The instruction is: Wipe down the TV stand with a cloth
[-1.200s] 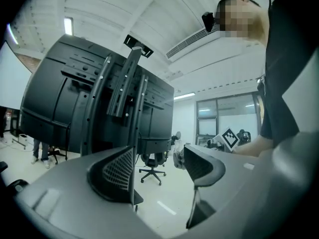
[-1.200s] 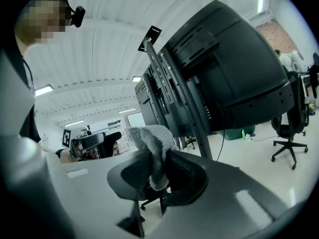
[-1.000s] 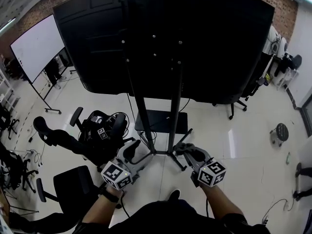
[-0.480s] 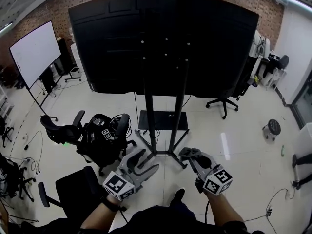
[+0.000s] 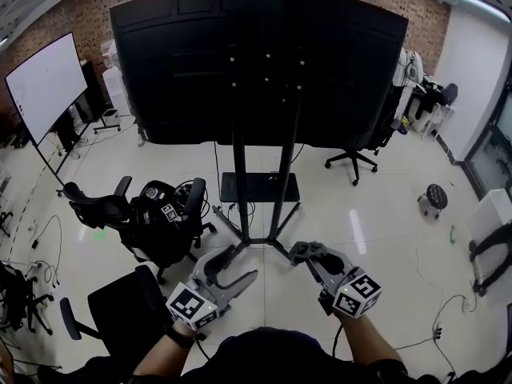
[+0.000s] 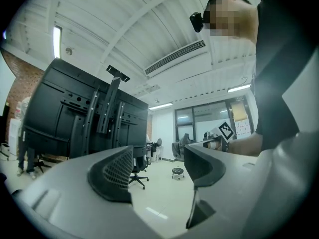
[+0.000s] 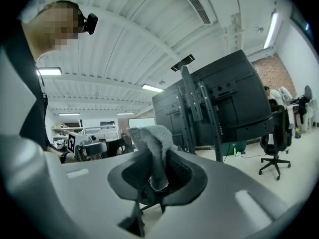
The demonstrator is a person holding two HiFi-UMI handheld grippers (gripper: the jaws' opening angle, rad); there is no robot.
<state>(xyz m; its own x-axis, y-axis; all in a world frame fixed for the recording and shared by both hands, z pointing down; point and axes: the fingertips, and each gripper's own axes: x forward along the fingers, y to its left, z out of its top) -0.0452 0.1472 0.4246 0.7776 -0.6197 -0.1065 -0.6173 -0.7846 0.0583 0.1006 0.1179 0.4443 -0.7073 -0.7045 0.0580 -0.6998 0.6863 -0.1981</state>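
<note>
Left tool [image 5: 242, 262] gapes, right tool [image 5: 310, 254] is clamped

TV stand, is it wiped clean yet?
Not yet. Done: the cloth is picked up, pinched in the right claw. Now: both claws hang short of the TV stand, the left claw open and empty. Left: all the wiping, since nothing touches the stand.

The cloth [image 7: 149, 138] is looking like soft, nubbly grey terry. The right gripper [image 7: 157, 176] pinching it is showing a smooth matt grey plastic shell with black ribbed pads [image 7: 130, 176], as is the left gripper [image 6: 154, 168]. The TV stand [image 5: 238, 190] is reading as matt black metal, the pale floor [image 5: 376, 206] is gleaming glossy, and the far wall [image 5: 72, 18] is showing rough brick.
</note>
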